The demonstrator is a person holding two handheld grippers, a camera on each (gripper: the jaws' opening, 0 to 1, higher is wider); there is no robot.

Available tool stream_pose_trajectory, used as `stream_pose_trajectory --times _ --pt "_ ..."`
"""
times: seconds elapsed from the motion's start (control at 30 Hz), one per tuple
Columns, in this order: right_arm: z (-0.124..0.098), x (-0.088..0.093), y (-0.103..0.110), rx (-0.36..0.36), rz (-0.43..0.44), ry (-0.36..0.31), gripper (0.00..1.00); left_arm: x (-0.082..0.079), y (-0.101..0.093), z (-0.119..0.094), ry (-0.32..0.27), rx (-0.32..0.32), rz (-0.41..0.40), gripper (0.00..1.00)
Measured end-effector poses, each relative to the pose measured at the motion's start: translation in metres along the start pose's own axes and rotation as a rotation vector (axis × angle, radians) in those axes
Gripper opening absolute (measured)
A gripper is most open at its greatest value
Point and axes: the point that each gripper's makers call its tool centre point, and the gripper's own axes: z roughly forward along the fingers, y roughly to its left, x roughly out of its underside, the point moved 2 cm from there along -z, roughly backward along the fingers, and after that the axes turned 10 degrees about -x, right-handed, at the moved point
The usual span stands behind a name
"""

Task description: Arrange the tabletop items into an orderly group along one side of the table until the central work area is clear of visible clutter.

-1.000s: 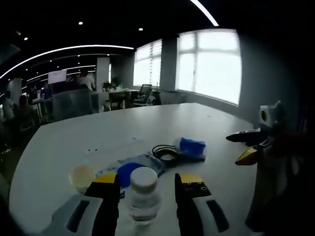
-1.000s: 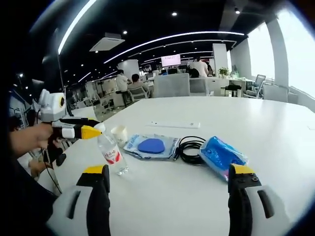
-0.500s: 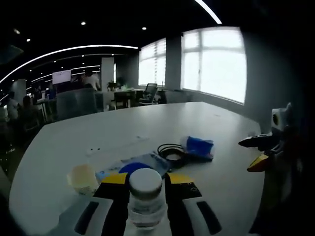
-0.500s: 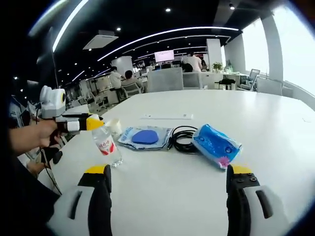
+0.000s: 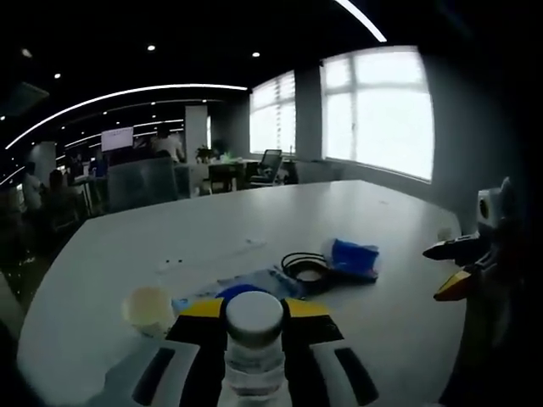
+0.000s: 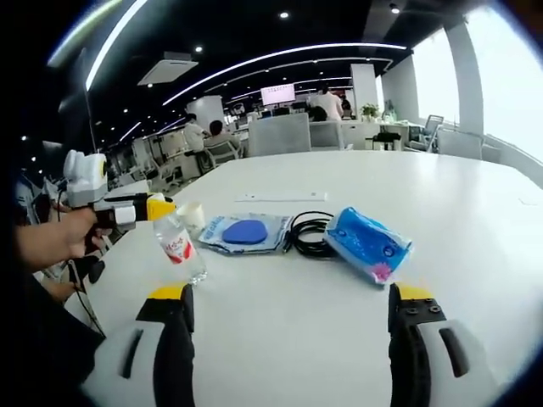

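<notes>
Left gripper: jaws clenched on a clear water bottle, gripping it at the neck just under its white cap. In the right gripper view the same bottle hangs tilted from the yellow tips of that gripper, its base at or just above the white table — contact cannot be told. A hand holds the tool at the left edge of that view.

Right gripper: jaws released and wide apart, nothing between them, low over bare tabletop. It also shows at the right of the left gripper view, tips parted.

Items on the table, from the right gripper view, left to right:
- a small pale cup, just behind the bottle;
- a flat clear pack with a blue oval pad;
- a coiled black cable, touching the pack's edge;
- a blue soft packet, touching the cable.

These lie in a loose row across the middle of the table — the bottle at its left end. A thin white strip lies apart, farther back.

Background: office desks, chairs and seated people, with bright windows along one side.
</notes>
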Motion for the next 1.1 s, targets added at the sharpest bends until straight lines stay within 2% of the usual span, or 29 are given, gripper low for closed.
stream_pose_trajectory --times 0.17,0.57,0.87,0.9,0.97,1.03,1.1 --pt "0.001 -0.001 0.001 -0.003 -0.005 -0.002 0.91 0.001 -0.001 0.0 0.005 0.021 0.003 0.21" --pt "-0.002 -0.008 -0.002 0.005 -0.013 -0.021 0.91 0.0 0.002 -0.008 0.032 0.144 0.031 0.21" --pt "0.002 -0.015 0.001 0.001 -0.033 -0.024 0.91 -0.017 0.032 -0.022 0.031 0.245 0.019 0.21" --pt "0.003 -0.017 0.001 0.0 -0.037 -0.026 0.91 -0.023 0.032 -0.029 0.029 0.247 0.028 0.21" --pt "0.005 -0.019 0.001 -0.002 -0.041 -0.026 0.91 -0.024 0.047 -0.029 0.03 0.244 0.04 0.21" --pt "0.006 -0.023 0.002 -0.004 -0.047 -0.032 0.92 -0.029 0.054 -0.035 0.03 0.234 0.043 0.21" --pt "0.008 -0.026 0.003 -0.008 -0.053 -0.037 0.92 -0.028 0.076 -0.032 0.029 0.217 0.04 0.21"
